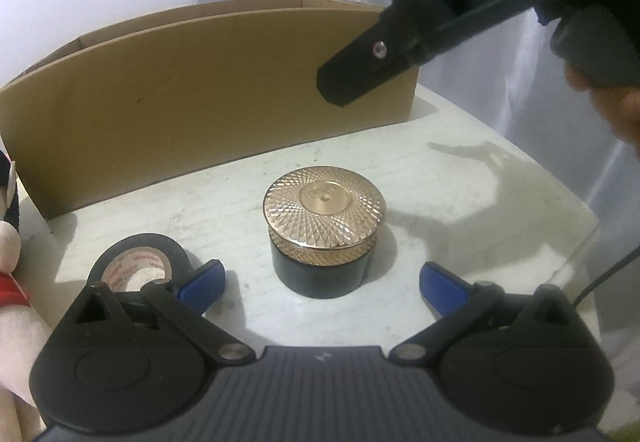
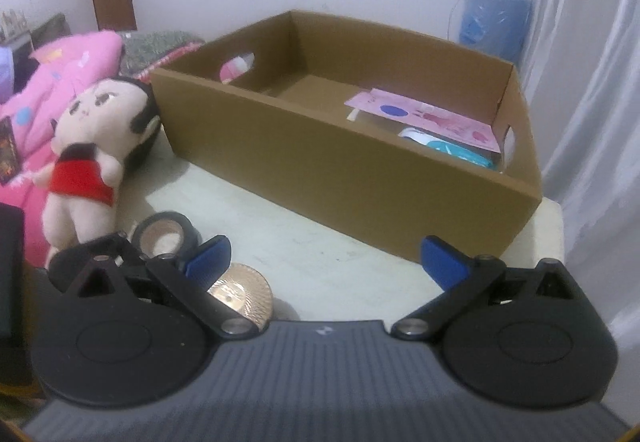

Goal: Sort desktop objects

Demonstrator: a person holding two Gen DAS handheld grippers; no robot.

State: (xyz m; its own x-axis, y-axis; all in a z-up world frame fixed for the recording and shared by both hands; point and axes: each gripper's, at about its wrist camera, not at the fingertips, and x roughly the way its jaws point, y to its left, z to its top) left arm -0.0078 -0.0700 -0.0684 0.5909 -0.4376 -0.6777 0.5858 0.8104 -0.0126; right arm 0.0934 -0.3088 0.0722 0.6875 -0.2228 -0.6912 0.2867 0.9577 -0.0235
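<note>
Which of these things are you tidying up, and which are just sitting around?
Being sorted: gold-lidded jar, black tape roll, plush doll, cardboard box, with the pink card already inside. Left gripper and right gripper are both open.

Just lying about: pink pillow, blue bag, curtain.

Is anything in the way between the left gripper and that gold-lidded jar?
Nothing visible. The left gripper has its jaws open with the jar straight ahead on the table; the tape roll sits off to the left.
</note>
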